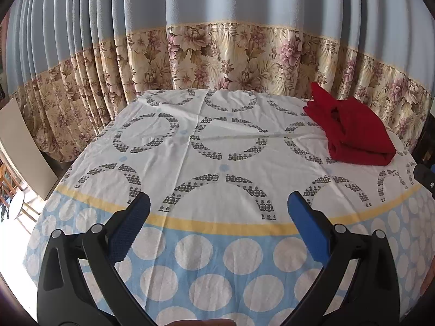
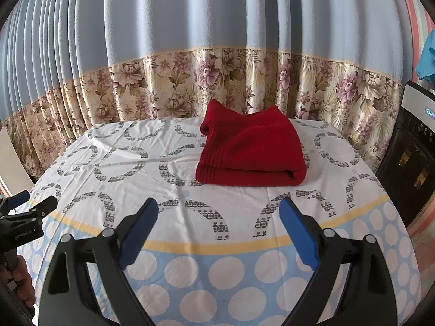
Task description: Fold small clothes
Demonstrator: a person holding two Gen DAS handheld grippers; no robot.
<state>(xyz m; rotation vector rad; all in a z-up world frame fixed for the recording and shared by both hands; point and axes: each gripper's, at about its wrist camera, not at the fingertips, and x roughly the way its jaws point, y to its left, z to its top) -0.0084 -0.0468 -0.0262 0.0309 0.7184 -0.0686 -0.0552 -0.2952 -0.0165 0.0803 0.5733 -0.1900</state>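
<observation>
A red knitted garment [image 2: 251, 149] lies folded in a thick stack at the far side of the table; in the left wrist view it [image 1: 350, 130] sits at the far right. My right gripper [image 2: 218, 206] is open and empty, hovering over the near part of the table, well short of the garment. My left gripper [image 1: 218, 199] is open and empty over the near left part of the table, far from the garment. It also shows at the left edge of the right wrist view [image 2: 30, 203].
The table is covered by a white cloth [image 2: 152, 168] with grey ring patterns, a yellow band and a blue dotted border. A blue and floral curtain [image 2: 217, 76] hangs close behind it. A dark appliance [image 2: 410, 157] stands at the right. A pale board [image 1: 24, 146] leans at the left.
</observation>
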